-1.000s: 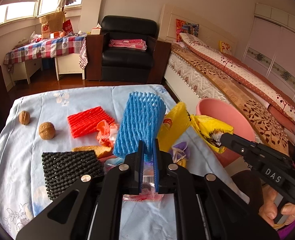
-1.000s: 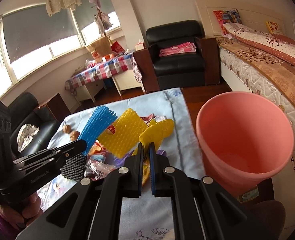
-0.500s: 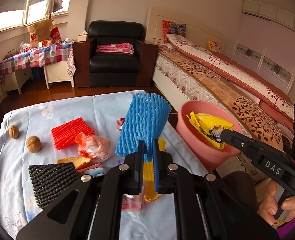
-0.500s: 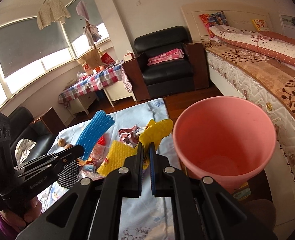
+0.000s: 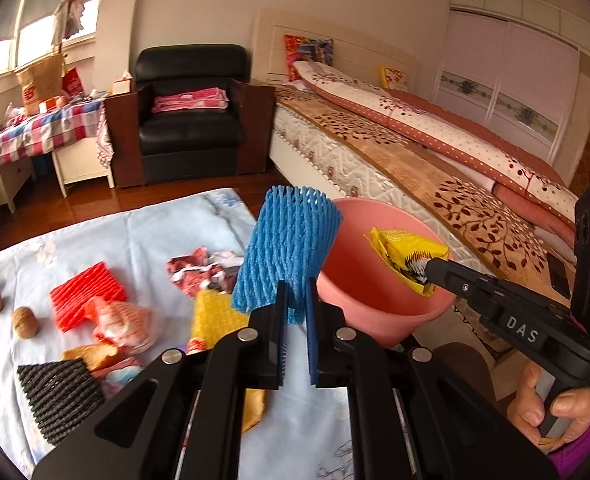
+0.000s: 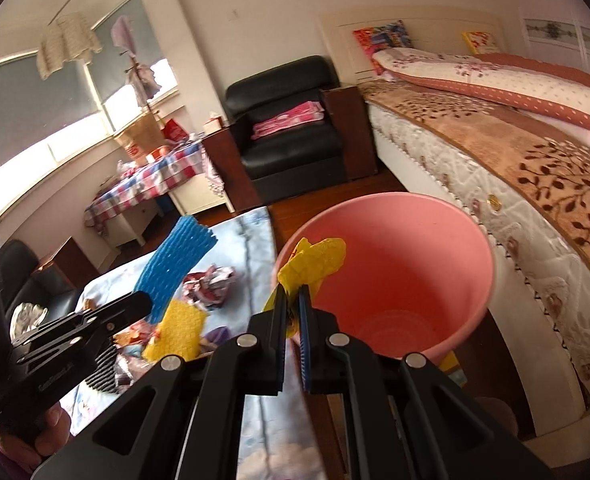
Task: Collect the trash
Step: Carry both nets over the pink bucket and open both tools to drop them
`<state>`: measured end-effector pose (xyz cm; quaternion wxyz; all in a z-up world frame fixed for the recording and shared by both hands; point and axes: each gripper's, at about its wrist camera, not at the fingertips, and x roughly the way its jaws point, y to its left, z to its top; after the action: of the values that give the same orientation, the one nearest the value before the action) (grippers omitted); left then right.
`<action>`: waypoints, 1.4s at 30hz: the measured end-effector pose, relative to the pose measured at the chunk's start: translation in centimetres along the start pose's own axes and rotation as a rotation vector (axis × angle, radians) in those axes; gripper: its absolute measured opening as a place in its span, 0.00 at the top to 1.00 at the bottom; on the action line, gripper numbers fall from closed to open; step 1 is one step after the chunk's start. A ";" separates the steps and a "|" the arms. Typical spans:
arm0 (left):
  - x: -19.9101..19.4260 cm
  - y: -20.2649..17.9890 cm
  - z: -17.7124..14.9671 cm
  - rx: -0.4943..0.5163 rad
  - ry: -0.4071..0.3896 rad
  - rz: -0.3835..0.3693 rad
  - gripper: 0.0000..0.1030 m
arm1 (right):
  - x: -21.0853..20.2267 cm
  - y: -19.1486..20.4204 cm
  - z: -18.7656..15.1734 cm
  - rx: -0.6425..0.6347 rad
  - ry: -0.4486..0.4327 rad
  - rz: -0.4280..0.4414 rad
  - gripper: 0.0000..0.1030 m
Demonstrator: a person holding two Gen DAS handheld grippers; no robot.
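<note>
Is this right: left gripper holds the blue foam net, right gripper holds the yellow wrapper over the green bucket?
Not quite. The bucket is pink, not green; the right wrist view shows it plainly. The rest stands: the left gripper is shut on the blue foam net, and the right gripper holds the yellow wrapper over the bucket's rim.

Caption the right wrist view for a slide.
Right gripper holds a yellow wrapper over the pink bin.

Pink plastic bucket point(image 5: 379, 304) stands right of light blue cloth-covered table point(image 5: 143, 228); crumpled yellow wrapper point(image 5: 407, 258) over bucket mouth; bed point(image 5: 435, 160) behind bucket
</note>
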<state>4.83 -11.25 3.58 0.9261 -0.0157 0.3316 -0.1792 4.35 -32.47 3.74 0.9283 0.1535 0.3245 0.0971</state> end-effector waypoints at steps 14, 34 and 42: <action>4.3 -4.9 1.3 0.095 0.050 -0.055 0.93 | 1.1 -5.3 0.8 0.079 0.011 -0.084 0.95; 9.1 -6.4 1.1 0.100 0.137 -0.060 0.92 | 3.6 -7.8 0.0 0.122 0.075 -0.121 0.94; 8.9 -5.8 1.3 0.048 0.126 -0.066 0.58 | 3.5 -8.1 -0.2 0.134 0.071 -0.133 0.92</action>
<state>10.15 -19.87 0.00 0.8971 0.0071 0.3843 -0.2181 7.60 -39.04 -1.21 0.9081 0.1899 0.3727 0.0184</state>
